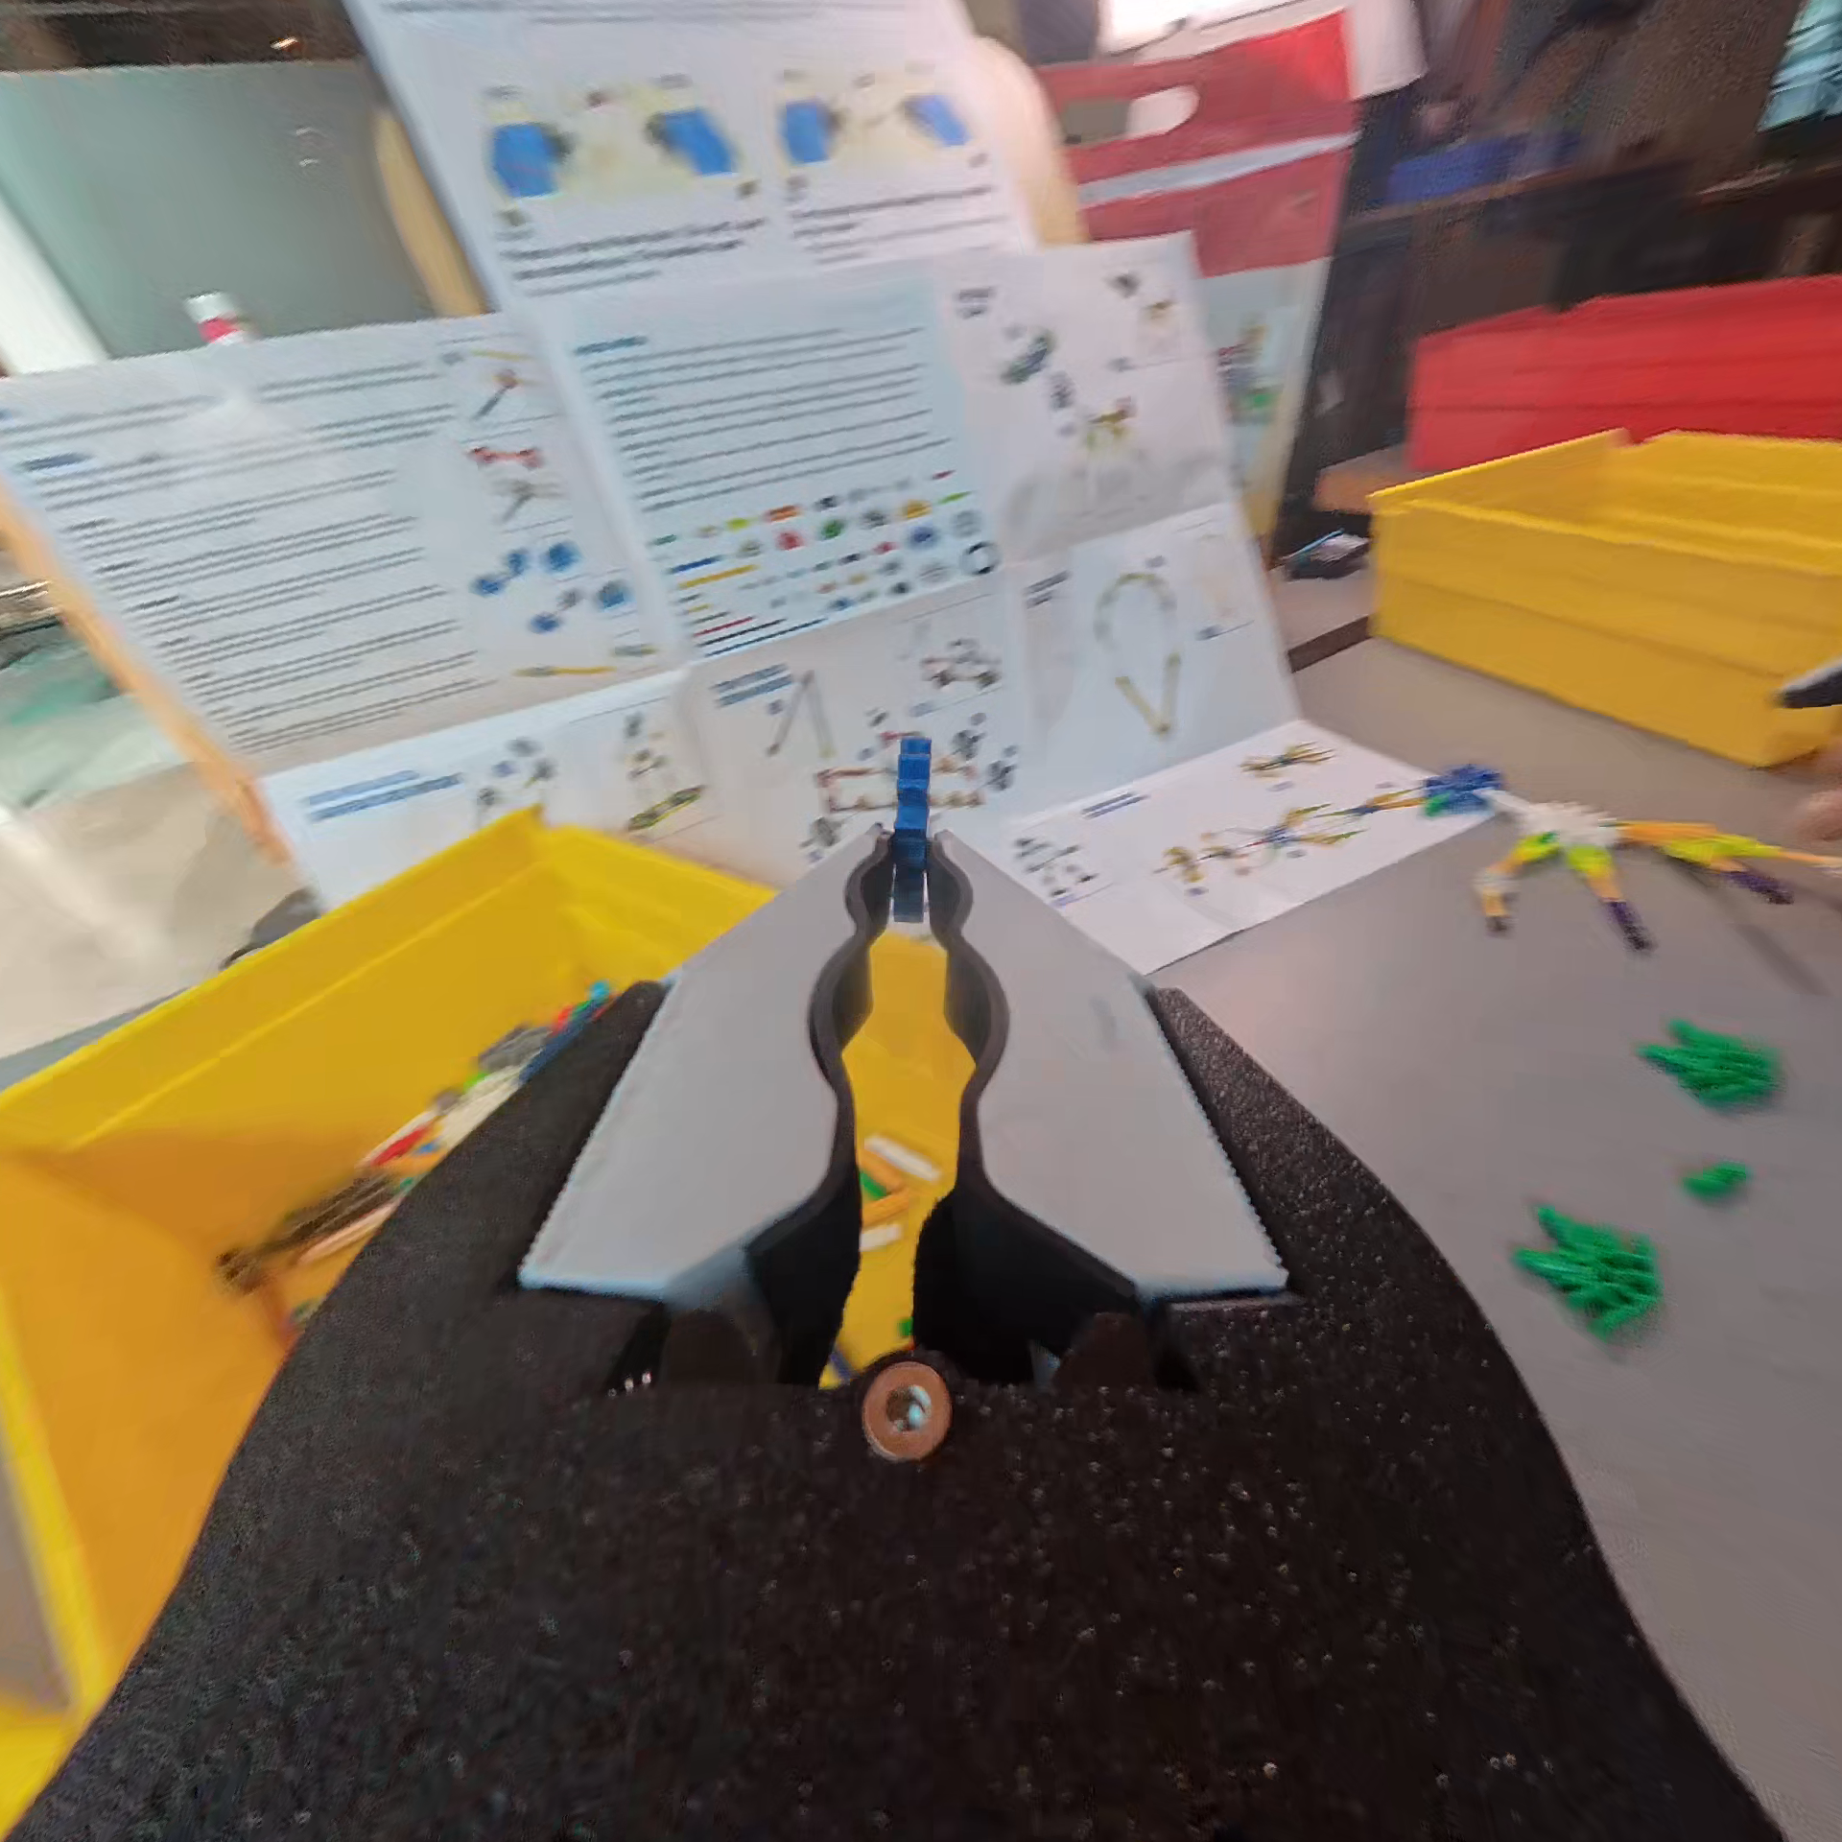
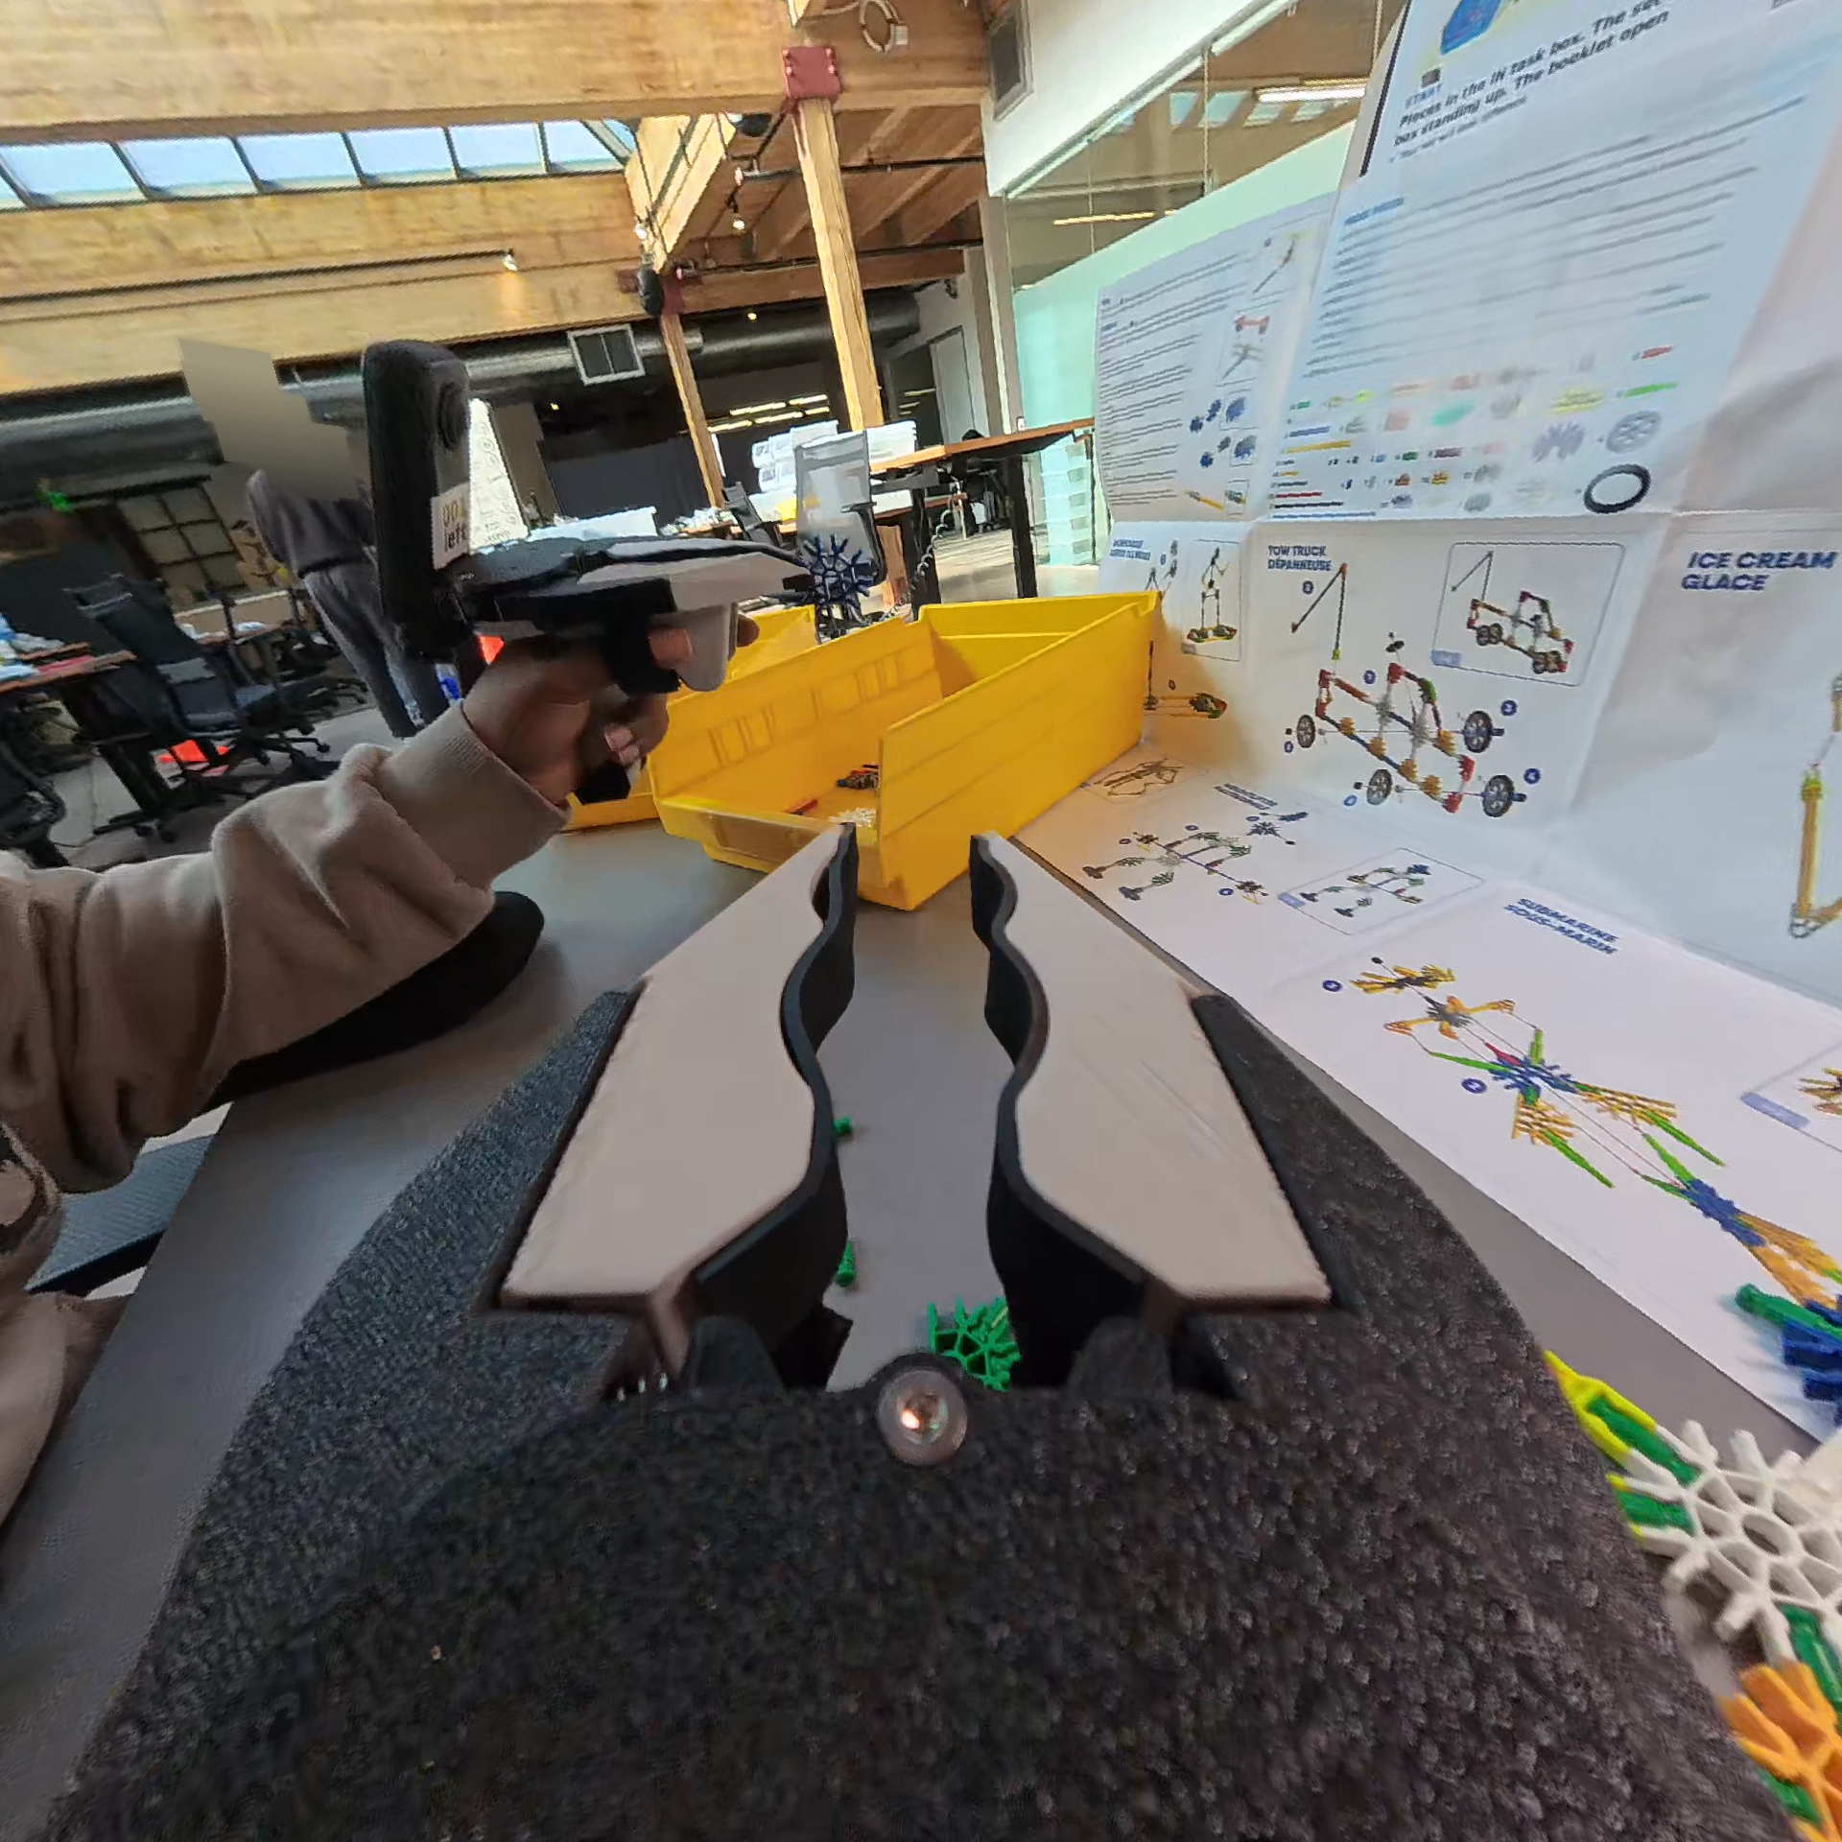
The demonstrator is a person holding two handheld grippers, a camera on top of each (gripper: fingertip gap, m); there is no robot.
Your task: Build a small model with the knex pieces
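A blue snowflake connector (image 1: 912, 827), blurred, sits clamped edge-on at the left gripper (image 1: 909, 867) tips above a yellow bin (image 1: 299, 1007). The right gripper (image 2: 912, 867) has its fingers apart over the grey tabletop (image 2: 917, 1047), green pieces (image 2: 972, 1341) partly hidden beneath; instruction sheets (image 2: 1445, 698) stand behind.

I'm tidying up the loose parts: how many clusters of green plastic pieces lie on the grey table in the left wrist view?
3: a far pile, a tiny middle one, a near pile. The claw may hide others.
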